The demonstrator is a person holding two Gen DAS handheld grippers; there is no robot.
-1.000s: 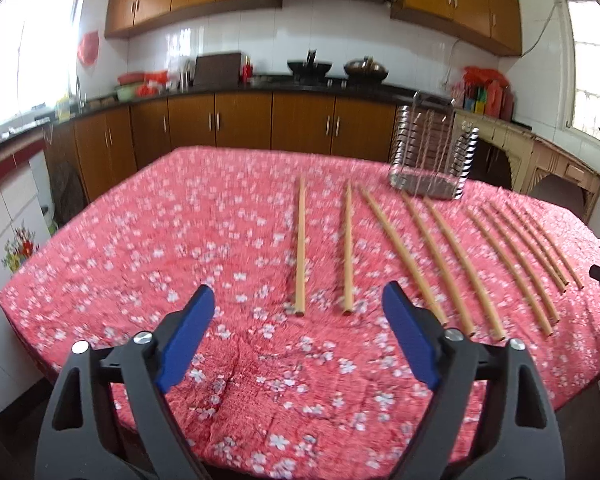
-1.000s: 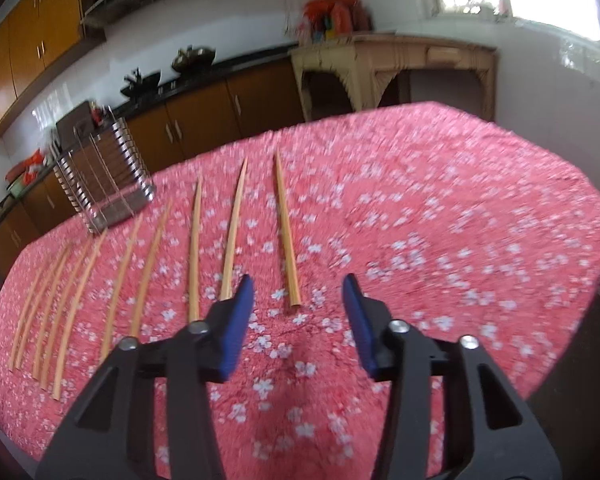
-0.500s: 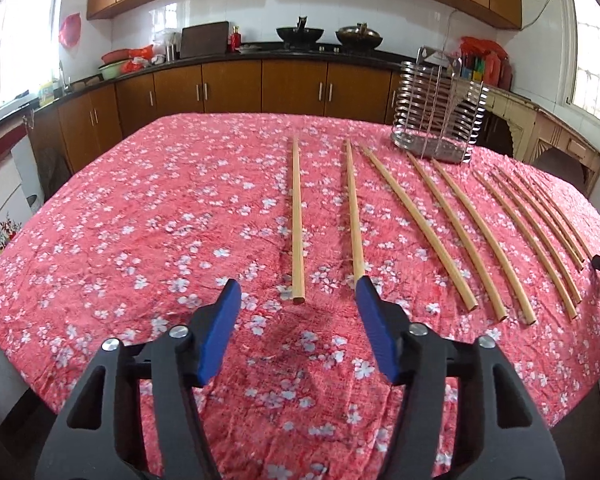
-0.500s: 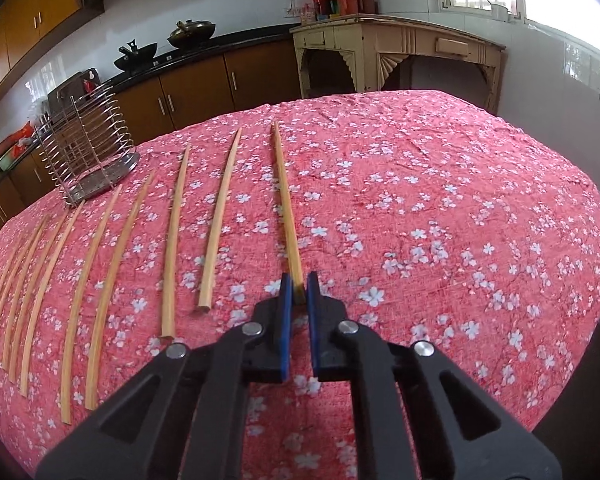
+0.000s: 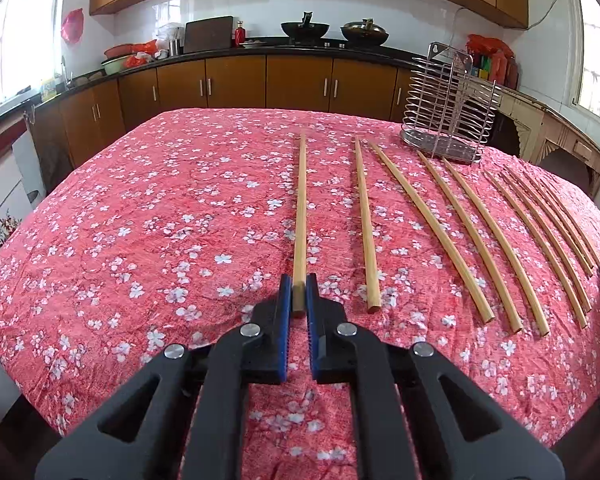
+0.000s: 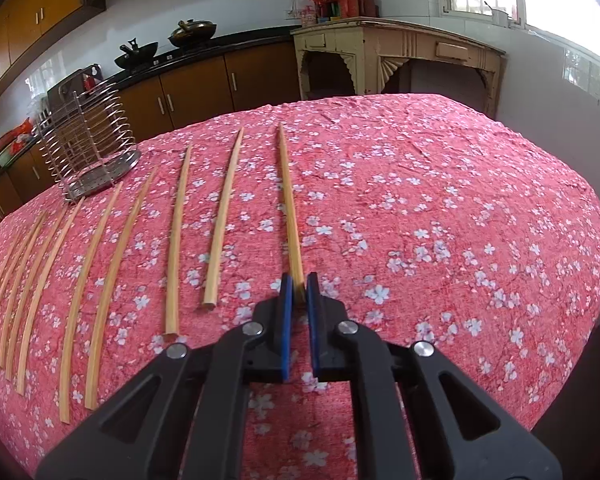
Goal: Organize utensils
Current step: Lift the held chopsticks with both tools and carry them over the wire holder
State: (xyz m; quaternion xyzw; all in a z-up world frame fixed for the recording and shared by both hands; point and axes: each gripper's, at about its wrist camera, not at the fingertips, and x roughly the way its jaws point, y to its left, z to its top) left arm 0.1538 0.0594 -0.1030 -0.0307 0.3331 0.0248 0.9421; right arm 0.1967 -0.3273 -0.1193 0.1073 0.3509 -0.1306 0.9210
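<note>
The left tongs point(image 5: 299, 294) pinch the near end of the leftmost chopstick point(image 5: 300, 216), which lies flat on the red floral surface point(image 5: 172, 208). The right tongs point(image 6: 299, 292) grip the near end of the rightmost chopstick point(image 6: 289, 204). The other chopsticks lie in a row between them, with a wire utensil rack point(image 5: 446, 110) at the far side.

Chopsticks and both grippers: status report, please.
Left gripper shut on leftmost chopstick. Right gripper shut on rightmost chopstick. Both sticks low over the tablecloth. Wire holder beyond the row, path open.
</note>
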